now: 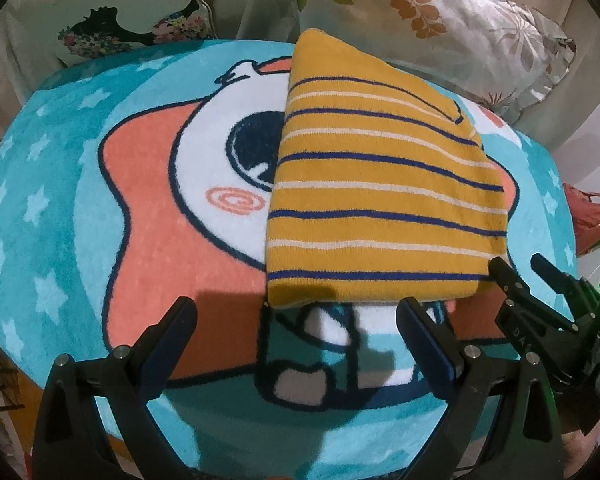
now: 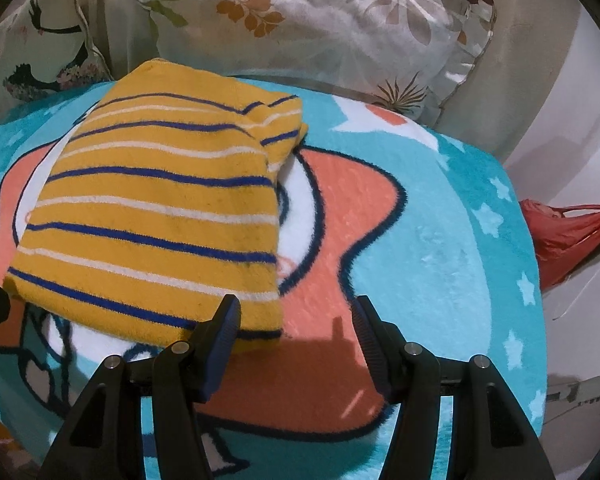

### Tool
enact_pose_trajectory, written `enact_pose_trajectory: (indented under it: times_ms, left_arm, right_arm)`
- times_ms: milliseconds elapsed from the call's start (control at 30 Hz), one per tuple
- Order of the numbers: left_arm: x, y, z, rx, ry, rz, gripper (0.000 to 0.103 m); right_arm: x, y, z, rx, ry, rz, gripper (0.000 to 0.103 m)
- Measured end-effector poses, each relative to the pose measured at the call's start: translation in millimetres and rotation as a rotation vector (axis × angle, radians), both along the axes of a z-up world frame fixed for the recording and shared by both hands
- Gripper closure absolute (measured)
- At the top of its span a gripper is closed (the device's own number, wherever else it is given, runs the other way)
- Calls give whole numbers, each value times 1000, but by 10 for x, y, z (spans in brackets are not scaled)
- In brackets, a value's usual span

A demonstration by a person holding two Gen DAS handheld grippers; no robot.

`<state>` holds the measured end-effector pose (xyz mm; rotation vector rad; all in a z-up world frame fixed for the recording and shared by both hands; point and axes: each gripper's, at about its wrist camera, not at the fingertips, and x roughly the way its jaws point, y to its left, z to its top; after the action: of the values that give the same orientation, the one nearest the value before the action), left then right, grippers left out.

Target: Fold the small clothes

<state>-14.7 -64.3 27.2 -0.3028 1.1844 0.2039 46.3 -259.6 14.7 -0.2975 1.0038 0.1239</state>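
Lying folded just beyond both spread tools (image 1: pixel 296 312) (image 2: pixel 296 312): striped garment (image 1: pixel 380 200).

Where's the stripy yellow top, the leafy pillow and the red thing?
stripy yellow top (image 2: pixel 156 208), right wrist view, middle of its folded front
leafy pillow (image 2: pixel 300 28), right wrist view, its middle
red thing (image 2: pixel 568 236), right wrist view, its crumpled middle

The folded striped garment (image 1: pixel 380 184) hides most of the blanket's cartoon face (image 1: pixel 220 160); the red object (image 2: pixel 572 240) is cut off by the frame edge.
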Motion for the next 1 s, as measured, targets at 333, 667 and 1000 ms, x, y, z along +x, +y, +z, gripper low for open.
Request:
enact_pose_trajectory:
  times_ms: [333, 667, 1000]
  left_arm:
    - [-9, -15, -13, 42, 14, 9, 4]
    - [-15, -28, -29, 40, 19, 13, 4]
    - [-11, -52, -45, 46, 24, 11, 4]
  right_arm:
    - [-32, 17, 12, -27, -11, 14, 37]
    - [-35, 28, 32, -34, -16, 31, 37]
    - [-45, 32, 53, -25, -31, 35, 37]
